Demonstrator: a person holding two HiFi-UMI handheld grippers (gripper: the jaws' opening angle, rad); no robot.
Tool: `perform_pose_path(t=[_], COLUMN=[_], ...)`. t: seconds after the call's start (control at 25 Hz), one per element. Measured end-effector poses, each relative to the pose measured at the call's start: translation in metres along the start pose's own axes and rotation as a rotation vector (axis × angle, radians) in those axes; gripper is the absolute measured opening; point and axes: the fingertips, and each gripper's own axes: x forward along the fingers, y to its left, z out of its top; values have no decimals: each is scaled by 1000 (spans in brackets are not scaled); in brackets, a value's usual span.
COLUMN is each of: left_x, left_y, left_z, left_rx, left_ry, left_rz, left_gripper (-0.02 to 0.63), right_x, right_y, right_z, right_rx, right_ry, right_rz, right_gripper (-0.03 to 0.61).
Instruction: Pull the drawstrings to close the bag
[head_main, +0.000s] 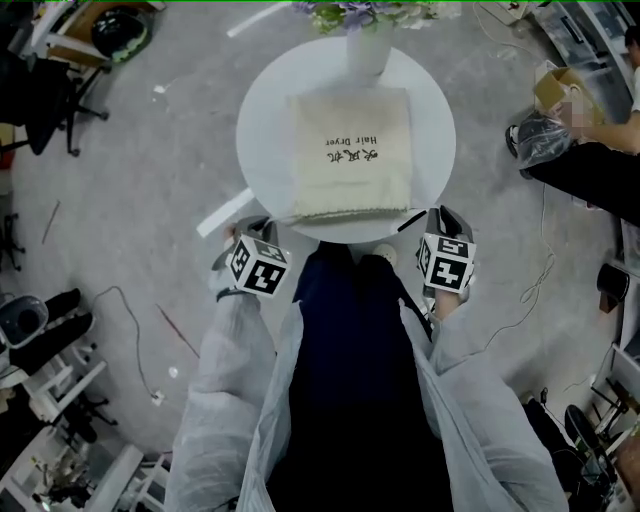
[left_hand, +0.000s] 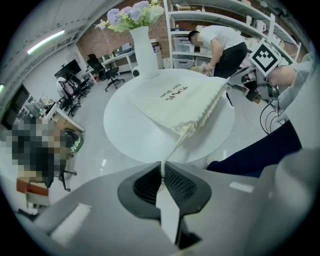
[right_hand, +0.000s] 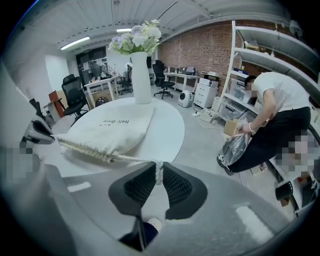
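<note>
A cream drawstring bag (head_main: 350, 150) with black print lies flat on the round white table (head_main: 270, 120). Its gathered mouth (head_main: 350, 212) faces me at the near edge. My left gripper (head_main: 250, 232) is just off the table's near left rim, shut on the left drawstring (left_hand: 170, 150), which runs taut from the bag's corner (left_hand: 187, 131) into the pads. My right gripper (head_main: 437, 218) is off the near right rim, shut on the right drawstring (right_hand: 132, 159), which also runs straight from the ruffled mouth (right_hand: 82, 147). The bag (right_hand: 117, 127) rests untilted.
A white vase (head_main: 366, 45) with flowers stands at the table's far edge, behind the bag. A person (right_hand: 272, 117) bends over a bag on the floor at the right. Office chairs (head_main: 50, 95), cables and shelving ring the table.
</note>
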Motion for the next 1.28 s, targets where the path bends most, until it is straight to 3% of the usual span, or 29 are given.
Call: perform_pose_path(t=[0.4, 0.92, 1.16, 1.28], left_x=[-1, 0, 2, 3], left_y=[12, 29, 34, 37], left_z=[-7, -12, -17, -21], left_rx=[-18, -101, -45, -67], left_ry=[-2, 7, 26, 37], left_rz=[58, 37, 81, 75], left_gripper=[34, 34, 34, 34], right_x=[-2, 0, 0, -2], right_y=[-11, -28, -33, -38], right_z=[5, 13, 15, 17], right_rx=[8, 20, 17, 22], right_ry=[-10, -10, -10, -9], right_rz=[-35, -71, -77, -87], right_gripper=[48, 48, 48, 48])
